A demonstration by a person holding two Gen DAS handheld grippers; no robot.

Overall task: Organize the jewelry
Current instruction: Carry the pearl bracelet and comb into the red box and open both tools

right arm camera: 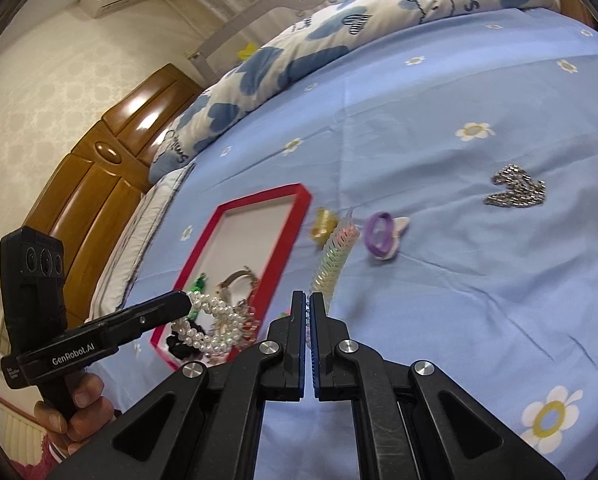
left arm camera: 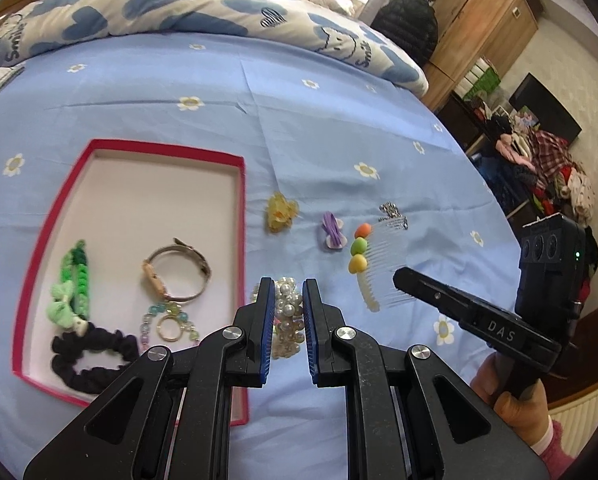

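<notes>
Glossy pearl beads make up the bracelet (left arm camera: 287, 308). Clear, shiny plastic is seen in the comb (left arm camera: 387, 264). The blue sheet (left arm camera: 319, 128) is smooth matt cloth. The red box (left arm camera: 241, 216) looks like matt card, the headboard (right arm camera: 99, 168) polished wood.

A blue flowered bedsheet (left arm camera: 307, 128) covers the bed; a heart-print duvet (left arm camera: 187, 4) lies bunched along it, near a wooden wardrobe (right arm camera: 99, 184).

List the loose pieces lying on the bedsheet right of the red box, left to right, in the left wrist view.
Yellow flower clip → purple bow clip → clear comb with the coloured hearts; the silver piece sits above the comb, so I left it out.
</notes>
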